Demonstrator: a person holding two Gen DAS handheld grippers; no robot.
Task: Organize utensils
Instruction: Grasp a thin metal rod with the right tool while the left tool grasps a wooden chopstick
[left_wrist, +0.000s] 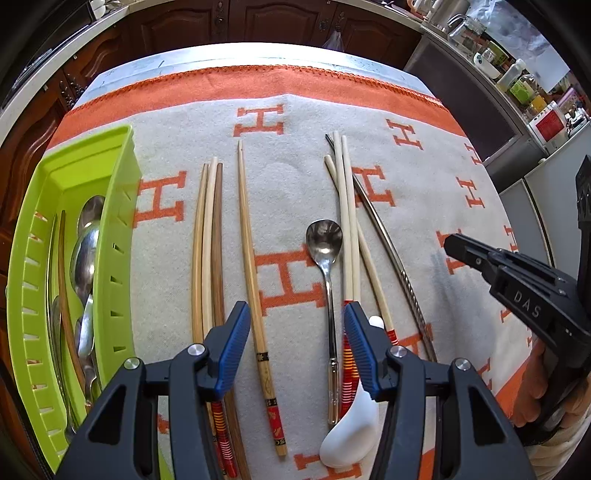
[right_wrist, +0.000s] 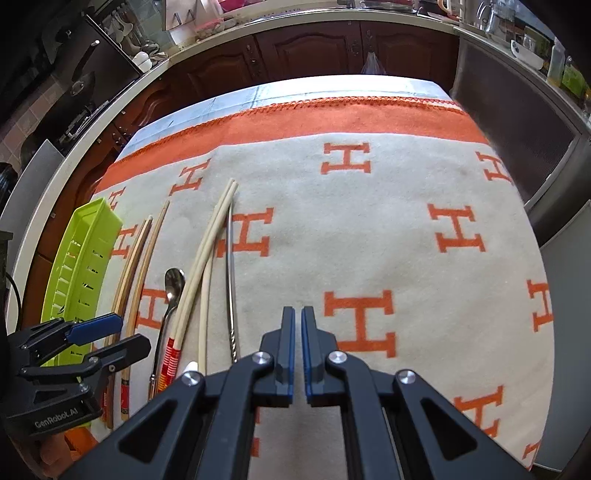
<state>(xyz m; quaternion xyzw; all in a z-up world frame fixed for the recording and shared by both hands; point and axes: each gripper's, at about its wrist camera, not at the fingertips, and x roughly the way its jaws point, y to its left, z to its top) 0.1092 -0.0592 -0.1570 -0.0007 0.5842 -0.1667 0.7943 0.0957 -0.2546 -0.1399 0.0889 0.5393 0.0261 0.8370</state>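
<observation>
My left gripper (left_wrist: 297, 314) is open and empty above the cloth, its jaws straddling a bamboo chopstick (left_wrist: 253, 280) and a metal spoon (left_wrist: 325, 258). Three wooden chopsticks (left_wrist: 208, 240) lie to the left, cream chopsticks (left_wrist: 349, 221) and a metal straw (left_wrist: 388, 258) to the right. A white ceramic spoon (left_wrist: 351, 432) lies under the right finger. The green tray (left_wrist: 118, 229) at left holds spoons and a chopstick. My right gripper (right_wrist: 298, 314) is shut and empty over bare cloth, right of the straw (right_wrist: 231, 277). The tray (right_wrist: 85, 258) and left gripper (right_wrist: 125, 332) show in the right wrist view.
An orange and grey cloth with H letters (right_wrist: 369, 240) covers the table. Dark wood cabinets (left_wrist: 258, 22) stand beyond the far edge. A counter with jars and bottles (left_wrist: 517, 74) runs along the right. The right gripper (left_wrist: 517, 280) shows at the right edge of the left wrist view.
</observation>
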